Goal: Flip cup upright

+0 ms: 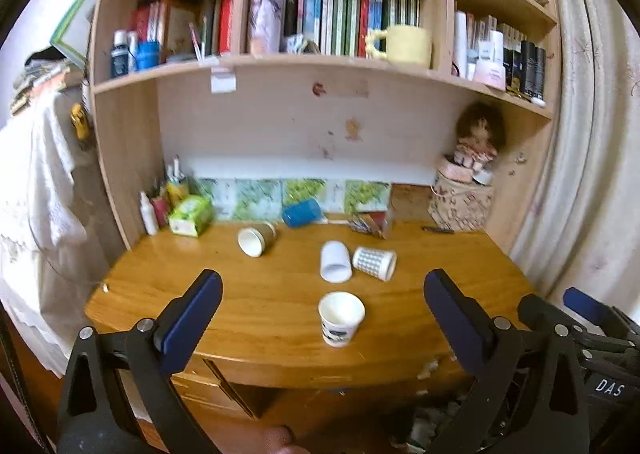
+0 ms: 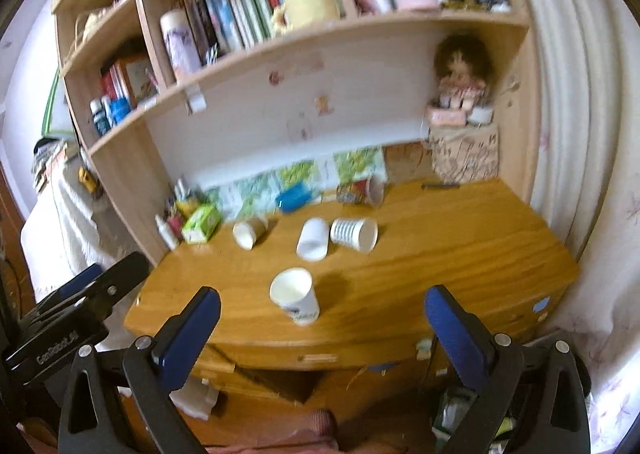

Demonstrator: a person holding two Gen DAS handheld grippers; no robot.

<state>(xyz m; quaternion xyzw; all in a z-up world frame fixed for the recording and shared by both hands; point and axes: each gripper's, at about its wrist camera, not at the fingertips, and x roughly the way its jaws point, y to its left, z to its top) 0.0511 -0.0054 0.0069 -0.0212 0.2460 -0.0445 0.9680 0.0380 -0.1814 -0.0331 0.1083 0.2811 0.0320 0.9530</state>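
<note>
Several paper cups are on the wooden desk [image 1: 248, 318]. One white cup [image 1: 341, 318] stands upright near the front edge; it also shows in the right wrist view [image 2: 295, 296]. A plain white cup [image 1: 335, 261] [image 2: 313, 238], a patterned cup [image 1: 374, 262] [image 2: 354, 234] and a brown-banded cup [image 1: 256, 240] [image 2: 249, 232] lie on their sides further back. My left gripper [image 1: 322, 318] is open and empty, held short of the desk's front edge. My right gripper [image 2: 322, 318] is open and empty, also in front of the desk.
A blue box [image 1: 302, 211], a green tissue box [image 1: 190, 215], small bottles [image 1: 148, 217] and a patterned box with a doll [image 1: 460, 205] line the desk's back. Bookshelves [image 1: 320, 65] hang above. A curtain [image 1: 592, 133] hangs at the right. The right gripper's body [image 1: 592, 334] is beside my left one.
</note>
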